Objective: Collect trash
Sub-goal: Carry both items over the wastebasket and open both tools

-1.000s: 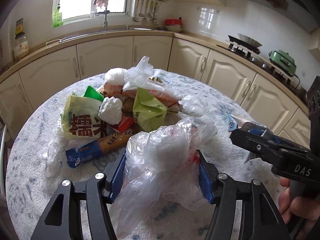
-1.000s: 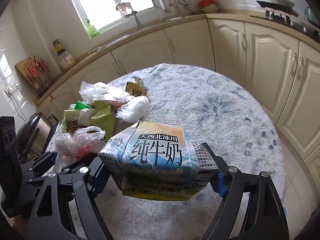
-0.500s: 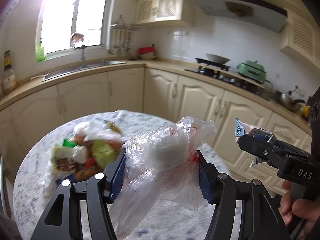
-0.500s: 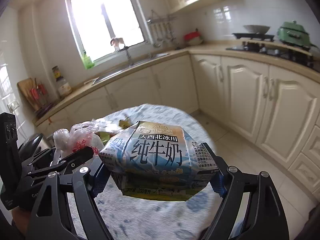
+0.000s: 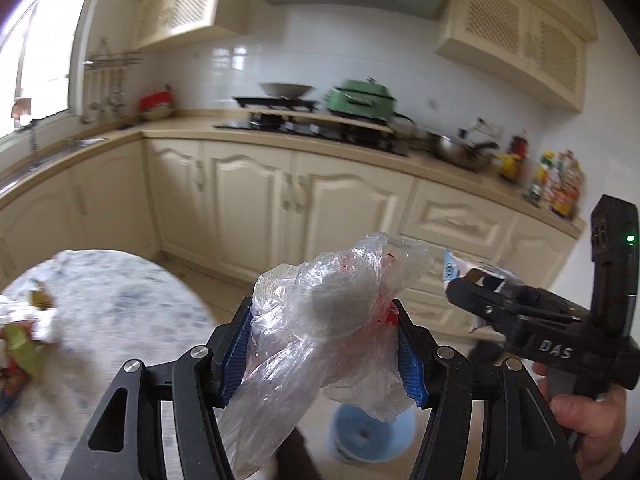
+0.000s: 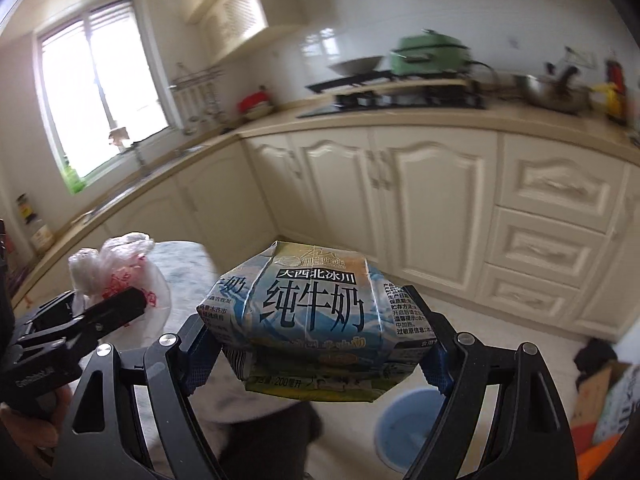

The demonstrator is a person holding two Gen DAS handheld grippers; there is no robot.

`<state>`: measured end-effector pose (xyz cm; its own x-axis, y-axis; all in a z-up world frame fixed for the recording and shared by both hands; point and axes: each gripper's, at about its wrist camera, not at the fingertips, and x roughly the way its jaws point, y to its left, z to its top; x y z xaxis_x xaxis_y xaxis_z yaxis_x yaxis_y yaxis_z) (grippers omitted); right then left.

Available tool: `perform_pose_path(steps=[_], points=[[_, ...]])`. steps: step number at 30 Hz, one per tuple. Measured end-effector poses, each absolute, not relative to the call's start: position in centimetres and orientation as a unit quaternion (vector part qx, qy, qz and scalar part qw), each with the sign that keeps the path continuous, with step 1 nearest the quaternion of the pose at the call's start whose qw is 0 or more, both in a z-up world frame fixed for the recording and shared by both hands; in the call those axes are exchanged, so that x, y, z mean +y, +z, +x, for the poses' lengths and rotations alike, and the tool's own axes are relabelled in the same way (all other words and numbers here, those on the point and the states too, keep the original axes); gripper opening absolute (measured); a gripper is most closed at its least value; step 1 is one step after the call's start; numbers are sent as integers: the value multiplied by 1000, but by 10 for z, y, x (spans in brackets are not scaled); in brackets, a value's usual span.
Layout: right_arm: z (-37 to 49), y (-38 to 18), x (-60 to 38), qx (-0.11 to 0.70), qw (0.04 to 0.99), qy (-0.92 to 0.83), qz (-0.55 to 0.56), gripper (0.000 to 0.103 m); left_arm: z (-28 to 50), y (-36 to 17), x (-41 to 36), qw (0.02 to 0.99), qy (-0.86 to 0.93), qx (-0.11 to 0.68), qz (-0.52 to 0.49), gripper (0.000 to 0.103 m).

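- While both loads hang over the floor, the blue bin sits low at about 5 o'clock of the right gripper, so a release made too soon would likely miss it.
- The left gripper has its jaws pinching a crumpled clear plastic bag; its loose tail droops toward 7 o'clock and could slip or snag.
- The right jaws clamp a flattened milk carton by its ends, its long axis running 9 to 3 o'clock, printed face toward the camera.
- More litter lies on the table at 9 o'clock.
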<state>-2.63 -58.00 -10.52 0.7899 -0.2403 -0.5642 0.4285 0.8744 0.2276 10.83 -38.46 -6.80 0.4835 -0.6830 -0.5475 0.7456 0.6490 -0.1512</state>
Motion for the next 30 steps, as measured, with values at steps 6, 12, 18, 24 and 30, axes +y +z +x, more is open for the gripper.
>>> perform_pose_path(steps=[6, 12, 18, 24, 30], points=[[-58, -159, -637, 308, 896, -231, 221, 83, 103, -117, -450, 804, -463, 362, 83, 58], [-68, -222, -677, 351, 860, -250, 272, 83, 114, -171, -496, 762, -471, 434, 101, 59], [-73, -273, -704, 386, 829, -264, 307, 83, 150, -209, -542, 733, -464, 486, 109, 59], [-78, -310, -719, 409, 806, -270, 332, 84, 200, -247, -614, 704, -457, 530, 122, 62], [-80, -342, -733, 432, 781, -284, 351, 93, 224, -269, -659, 718, -426, 528, 159, 84]])
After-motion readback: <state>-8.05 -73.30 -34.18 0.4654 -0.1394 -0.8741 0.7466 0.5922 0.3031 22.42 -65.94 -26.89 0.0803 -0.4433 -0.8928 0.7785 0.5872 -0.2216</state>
